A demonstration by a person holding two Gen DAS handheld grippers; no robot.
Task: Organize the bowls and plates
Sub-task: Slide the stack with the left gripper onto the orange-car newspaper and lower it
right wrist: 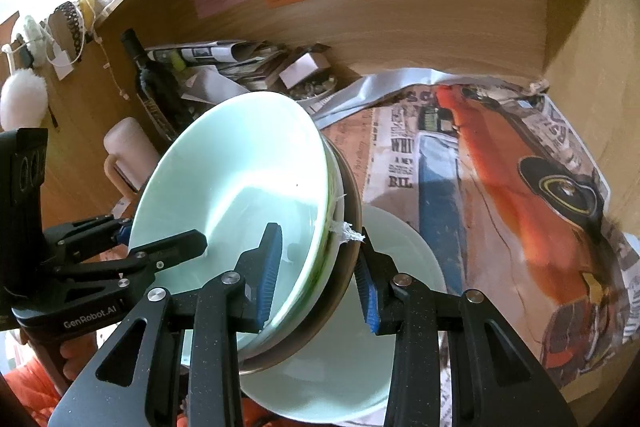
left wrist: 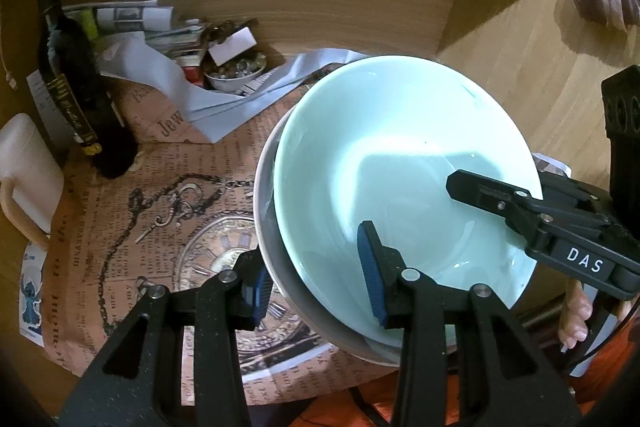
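The nested bowl stack (right wrist: 240, 195) is held tilted above the papered shelf (left wrist: 132, 227), clamped at opposite rims by left gripper (left wrist: 316, 291) and right gripper (right wrist: 320, 279); slippage could be caused by uneven pull.

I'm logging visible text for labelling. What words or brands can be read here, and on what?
"DAS": right hand-held gripper.
"GenRobot.AI": left hand-held gripper.
"Jew", cut off: printed paper liner.
"WHI", "BIL", cut off: car-print paper.
Dark bottle label and remaining newsprint: too blurred to read.
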